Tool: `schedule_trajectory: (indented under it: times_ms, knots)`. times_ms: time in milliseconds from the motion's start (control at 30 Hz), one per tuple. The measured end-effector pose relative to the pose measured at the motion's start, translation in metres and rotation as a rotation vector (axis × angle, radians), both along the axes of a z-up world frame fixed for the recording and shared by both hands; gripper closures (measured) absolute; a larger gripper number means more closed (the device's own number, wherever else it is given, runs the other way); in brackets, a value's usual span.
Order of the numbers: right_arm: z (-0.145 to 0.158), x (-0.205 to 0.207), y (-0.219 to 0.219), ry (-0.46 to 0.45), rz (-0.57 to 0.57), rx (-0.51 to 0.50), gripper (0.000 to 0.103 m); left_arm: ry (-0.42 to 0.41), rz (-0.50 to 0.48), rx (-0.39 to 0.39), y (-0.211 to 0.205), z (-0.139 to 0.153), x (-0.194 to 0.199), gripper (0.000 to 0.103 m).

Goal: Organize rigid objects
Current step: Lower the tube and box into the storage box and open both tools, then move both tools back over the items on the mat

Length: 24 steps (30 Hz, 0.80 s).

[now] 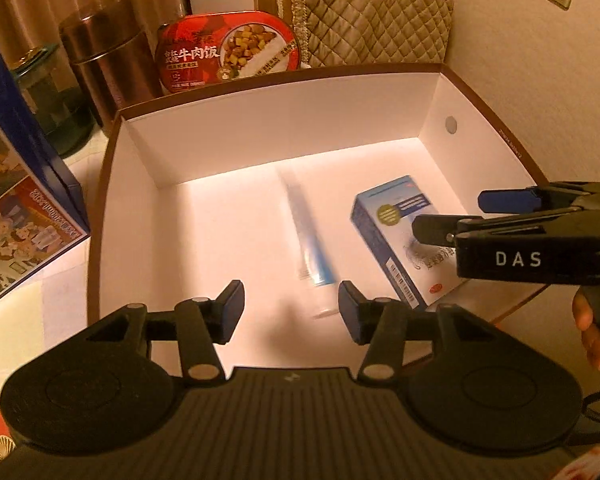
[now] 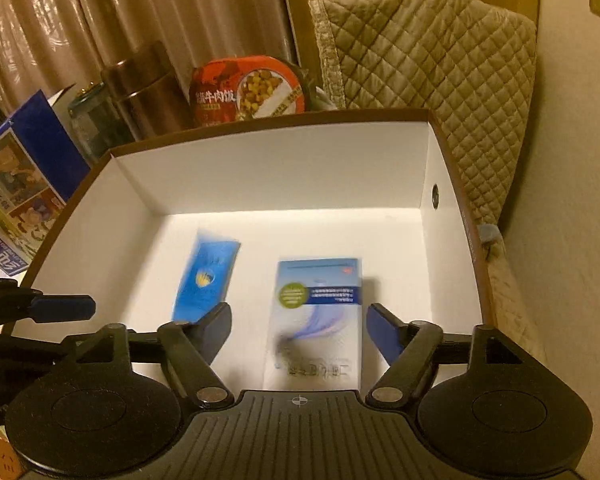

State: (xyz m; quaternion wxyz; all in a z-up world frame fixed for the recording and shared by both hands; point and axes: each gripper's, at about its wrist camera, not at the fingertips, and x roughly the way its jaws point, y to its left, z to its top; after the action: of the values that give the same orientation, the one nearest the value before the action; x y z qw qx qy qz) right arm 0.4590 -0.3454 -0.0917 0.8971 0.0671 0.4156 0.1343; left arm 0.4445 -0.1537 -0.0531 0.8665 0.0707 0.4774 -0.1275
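Sitting in the box: a blue tube [image 1: 308, 236] and a small blue-and-white carton [image 2: 318, 320], both being kept on the white floor of the brown-edged box [image 1: 260, 128].
Left gripper [image 1: 291, 312]: jaws being held apart, nothing pinched, tube lying just past the tips.
Right gripper [image 2: 299, 332]: jaws being held wide, carton lying between them, pads clear of its sides.
Behind the box: a red meal tub [image 1: 228, 54] and a copper canister [image 1: 108, 52] being left alone.

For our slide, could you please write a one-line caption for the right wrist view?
Right gripper open above a pale blue carton in the white-lined box, blue tube alongside.
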Motion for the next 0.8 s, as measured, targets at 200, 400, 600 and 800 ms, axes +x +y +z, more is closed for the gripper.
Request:
schedule_trajectory:
  times_ms: [200, 400, 600, 800]
  knots:
    - [0.003, -0.005, 0.0, 0.001, -0.001, 0.005, 0.028, -0.01, 0.022, -0.003, 0.006, 0.006, -0.007, 0.053]
    - [0.009, -0.014, 0.0, -0.009, -0.008, 0.011, 0.028, -0.036, 0.04, -0.009, 0.012, 0.016, -0.02, 0.05]
    - [0.018, -0.028, 0.0, -0.026, -0.014, 0.016, 0.028, -0.059, 0.044, -0.014, 0.015, 0.025, -0.032, 0.05]
    - [0.031, -0.045, 0.003, -0.055, -0.025, 0.013, 0.028, -0.083, 0.034, -0.029, 0.017, 0.036, -0.043, 0.05]
